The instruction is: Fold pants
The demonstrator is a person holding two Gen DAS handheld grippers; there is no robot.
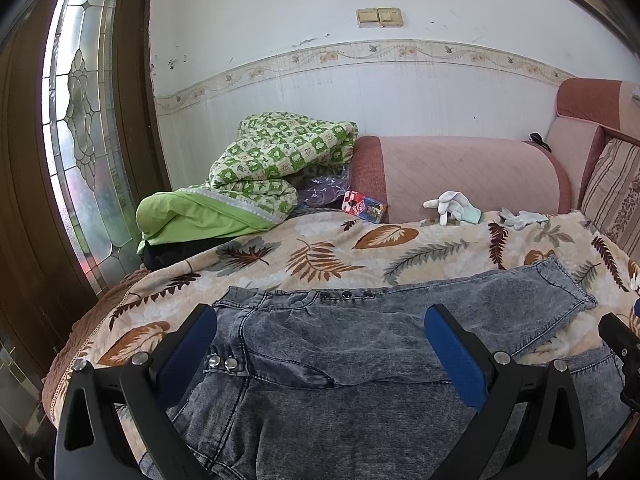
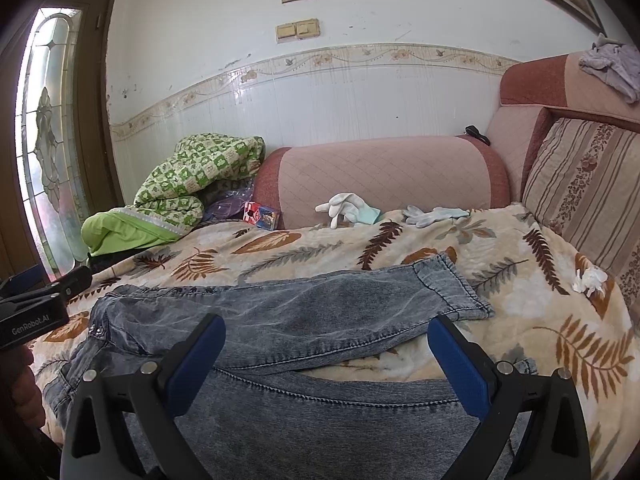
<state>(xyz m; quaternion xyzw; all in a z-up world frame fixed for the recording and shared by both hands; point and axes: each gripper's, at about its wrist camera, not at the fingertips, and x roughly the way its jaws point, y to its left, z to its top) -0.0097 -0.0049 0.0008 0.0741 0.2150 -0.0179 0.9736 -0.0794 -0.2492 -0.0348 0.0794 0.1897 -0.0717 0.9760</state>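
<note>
Grey-blue acid-wash jeans lie spread on a leaf-patterned blanket, waistband to the left, legs running right. One leg lies behind the other, its hem at the right. My left gripper is open, hovering over the waist and fly area. My right gripper is open, hovering over the legs; the near leg fills the space between its fingers. The left gripper's body shows at the left edge of the right wrist view. Neither holds cloth.
A pink sofa bolster runs along the back. A green checked quilt is piled at the back left. White gloves and a small colourful box lie by the bolster. A striped cushion stands at right. A glass door is at left.
</note>
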